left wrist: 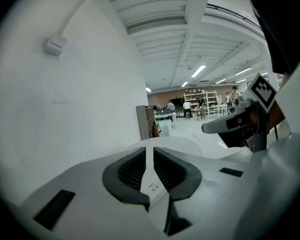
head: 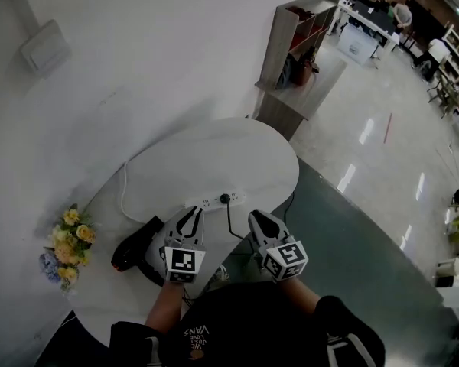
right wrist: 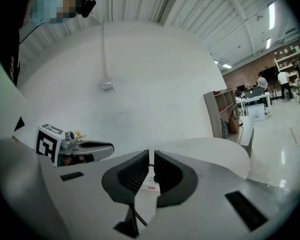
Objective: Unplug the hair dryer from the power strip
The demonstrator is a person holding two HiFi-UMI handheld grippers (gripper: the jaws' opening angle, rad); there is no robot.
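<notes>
A white power strip (head: 213, 201) lies on the round white table (head: 214, 155), with a black plug (head: 225, 198) in it. The plug's black cord (head: 231, 224) runs toward the near edge. The black hair dryer (head: 134, 249), orange at its tip, rests on the table at the left. My left gripper (head: 193, 213) hovers just short of the strip, jaws shut and empty. My right gripper (head: 254, 218) sits to the right of the cord, also shut on nothing. The strip (left wrist: 151, 183) shows below the left gripper (left wrist: 149, 151). The strip (right wrist: 151, 181) and the cord (right wrist: 135, 216) show below the right gripper (right wrist: 151, 155).
A bunch of yellow and blue flowers (head: 67, 245) stands at the table's left edge. A white cable (head: 125, 193) curves from the strip toward the wall. A wooden shelf unit (head: 294, 40) stands behind the table. Polished floor lies to the right.
</notes>
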